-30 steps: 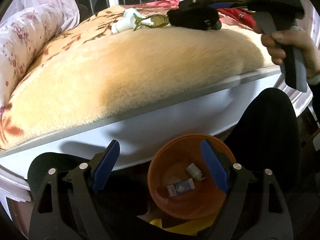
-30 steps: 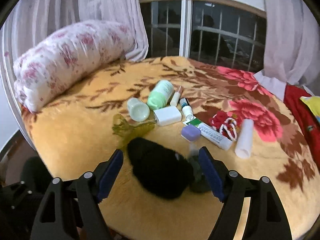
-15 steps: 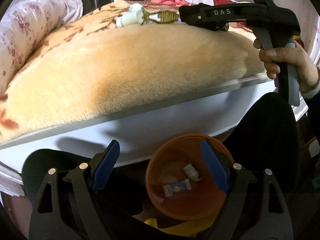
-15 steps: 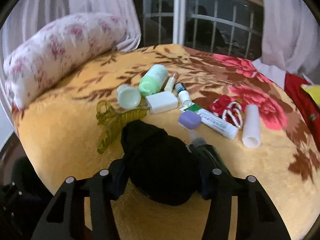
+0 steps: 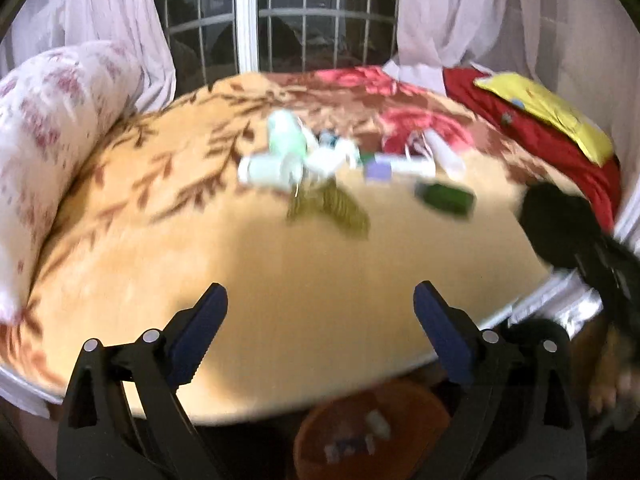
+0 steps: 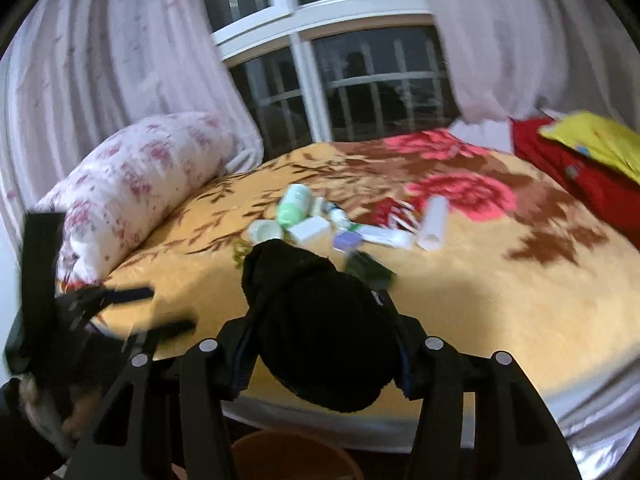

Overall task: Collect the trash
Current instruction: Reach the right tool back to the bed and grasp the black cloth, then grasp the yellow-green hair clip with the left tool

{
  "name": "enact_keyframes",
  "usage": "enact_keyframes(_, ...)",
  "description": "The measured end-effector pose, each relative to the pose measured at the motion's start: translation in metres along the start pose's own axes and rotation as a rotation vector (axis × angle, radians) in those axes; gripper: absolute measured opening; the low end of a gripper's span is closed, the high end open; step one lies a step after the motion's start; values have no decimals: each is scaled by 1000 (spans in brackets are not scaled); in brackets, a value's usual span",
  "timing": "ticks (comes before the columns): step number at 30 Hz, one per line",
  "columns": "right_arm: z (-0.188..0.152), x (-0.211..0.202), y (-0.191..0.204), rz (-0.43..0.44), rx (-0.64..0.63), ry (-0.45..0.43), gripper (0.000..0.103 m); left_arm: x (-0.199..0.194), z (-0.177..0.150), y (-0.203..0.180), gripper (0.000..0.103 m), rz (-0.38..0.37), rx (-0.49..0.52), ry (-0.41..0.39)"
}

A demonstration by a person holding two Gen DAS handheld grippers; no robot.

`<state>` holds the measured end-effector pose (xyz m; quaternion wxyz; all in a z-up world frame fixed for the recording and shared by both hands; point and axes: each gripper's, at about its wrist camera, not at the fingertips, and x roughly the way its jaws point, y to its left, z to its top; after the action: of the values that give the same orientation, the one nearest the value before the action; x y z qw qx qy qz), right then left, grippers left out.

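Trash here is mostly a black cloth bundle [image 6: 320,332], which the right claw [image 6: 320,364] is clenching from both sides, its jaws having just closed in on it. The bundle is bulging up and forward between the fingers, so it is looking soft, light and squashy (a mid-body squeeze seems safest, since loose folds could slip). Directly beneath that claw, an orange bin [image 6: 292,456] is waiting below the bed edge. Ahead of the claw, small bottles and tubes [image 6: 316,220] are lying clustered on the flowered blanket [image 6: 500,300]. Off to its left, the left claw [image 5: 320,312] is spreading wide, released, gripping nothing.
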<state>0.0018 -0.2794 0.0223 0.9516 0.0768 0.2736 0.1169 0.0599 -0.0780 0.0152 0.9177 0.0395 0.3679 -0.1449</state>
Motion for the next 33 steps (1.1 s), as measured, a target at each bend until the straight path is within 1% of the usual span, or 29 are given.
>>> enact_keyframes(3,-8,-5,-15,-19,44,15,54,28,28,-4,92,-22,-25,16)
enact_keyframes(5,-13,-5,-24,-31,61,24,54,46,39,-3,92,-21,-48,34)
enact_keyframes(9,-21,0,-36,-32,90,42,54,81,54,1,92,10,-97,98)
enact_keyframes(13,-25,9,-40,-16,105,57,54,111,62,13,91,26,-180,169)
enact_keyframes(14,-26,10,-40,-14,106,61,54,116,61,15,90,33,-194,177)
enact_keyframes(15,-27,13,-40,-9,107,66,54,120,60,16,81,56,-196,177)
enact_keyframes(16,-28,16,-39,-3,107,73,54,121,58,15,77,91,-180,167)
enact_keyframes(17,-28,18,-39,-1,108,77,54,122,57,13,71,111,-162,154)
enact_keyframes(18,-29,20,-38,1,109,81,54,121,56,12,64,122,-152,137)
enact_keyframes(19,-29,21,-37,2,108,84,54,120,55,12,60,127,-149,123)
enact_keyframes(20,-29,22,-36,1,105,86,54,119,54,11,50,131,-147,112)
enact_keyframes(21,-30,22,-35,-4,101,87,54,118,53,11,46,136,-145,101)
enact_keyframes(27,-35,18,-25,6,100,99,54,106,50,11,43,132,-156,77)
enact_keyframes(31,-37,14,-15,17,91,108,54,87,42,12,43,110,-171,64)
enact_keyframes(33,-39,12,-9,24,86,110,54,75,37,9,43,113,-158,49)
